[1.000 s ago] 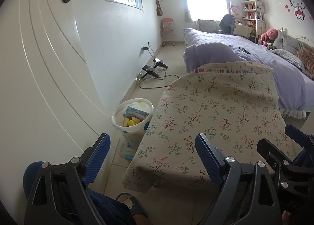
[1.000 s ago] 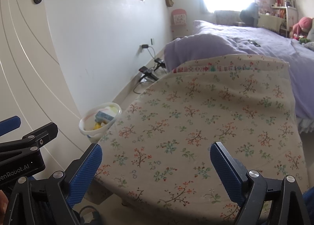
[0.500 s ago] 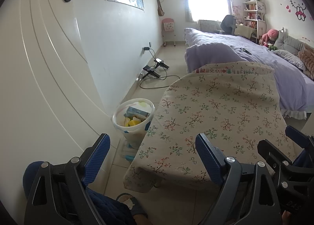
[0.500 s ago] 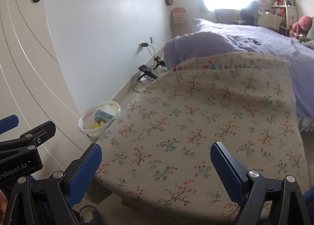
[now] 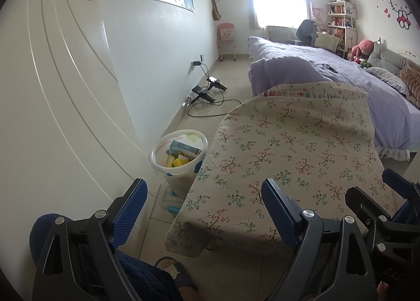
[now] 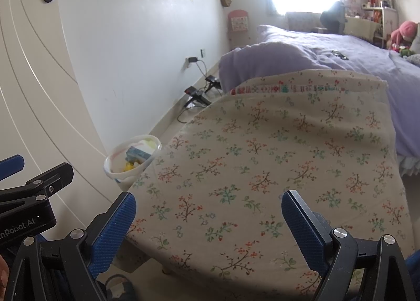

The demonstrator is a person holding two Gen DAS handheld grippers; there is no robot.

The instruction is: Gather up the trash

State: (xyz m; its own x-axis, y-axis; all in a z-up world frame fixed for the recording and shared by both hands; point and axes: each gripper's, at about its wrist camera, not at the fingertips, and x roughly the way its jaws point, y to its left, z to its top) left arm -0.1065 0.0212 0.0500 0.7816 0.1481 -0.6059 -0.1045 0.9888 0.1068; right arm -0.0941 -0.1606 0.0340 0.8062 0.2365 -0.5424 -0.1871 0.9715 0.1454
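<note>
Both claws, left claw (image 5: 204, 205) and right claw (image 6: 208, 210), wide, empty

Bare floral table (image 5: 302, 143) ahead; bin (image 5: 181, 154) wedged between it and wall (image 5: 157, 64).

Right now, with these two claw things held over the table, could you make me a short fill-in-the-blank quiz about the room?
1. The white bin stands on the floor between the table and the ____.
2. The tablecloth has a ____ print.
3. Both grippers, left and right, have their jaws ____.
4. The bed cover is ____.

Missing words: wall; floral; open; purple
</note>
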